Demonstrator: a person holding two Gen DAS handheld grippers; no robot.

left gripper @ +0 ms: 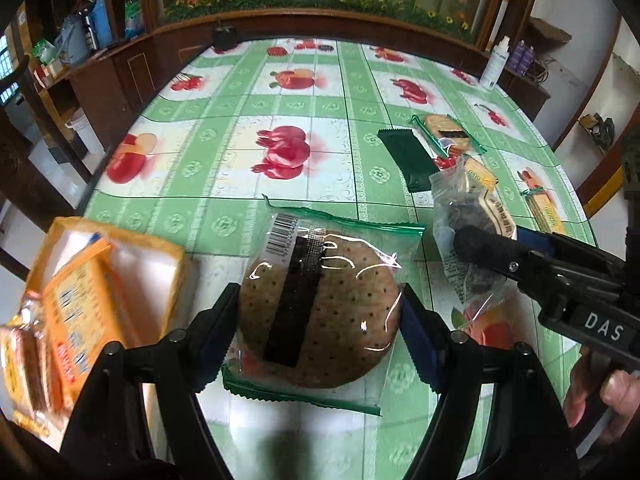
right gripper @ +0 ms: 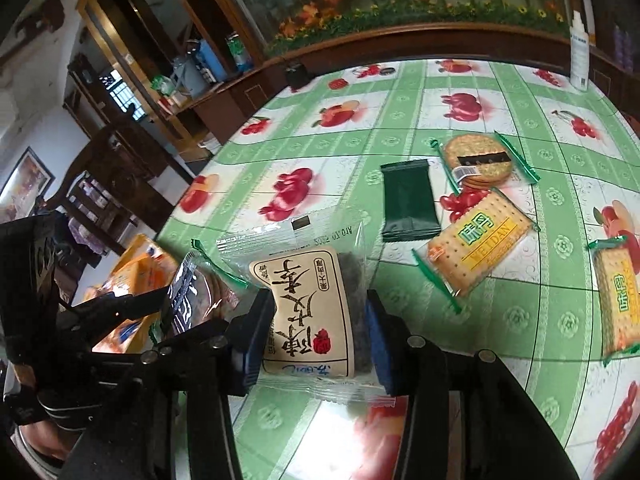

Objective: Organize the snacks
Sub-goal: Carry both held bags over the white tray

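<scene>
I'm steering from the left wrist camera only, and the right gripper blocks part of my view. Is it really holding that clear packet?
Observer: Yes. The right gripper is shut on the clear packet, with a pad on each side of its cream label.
Operator: What lies behind it on the table?
Observer: A square cracker packet with a yellow label lies flat beside the dark green packet.
Operator: Anything further right?
Observer: A second yellow-labelled cracker packet lies flat near the right edge of the picture.
</scene>
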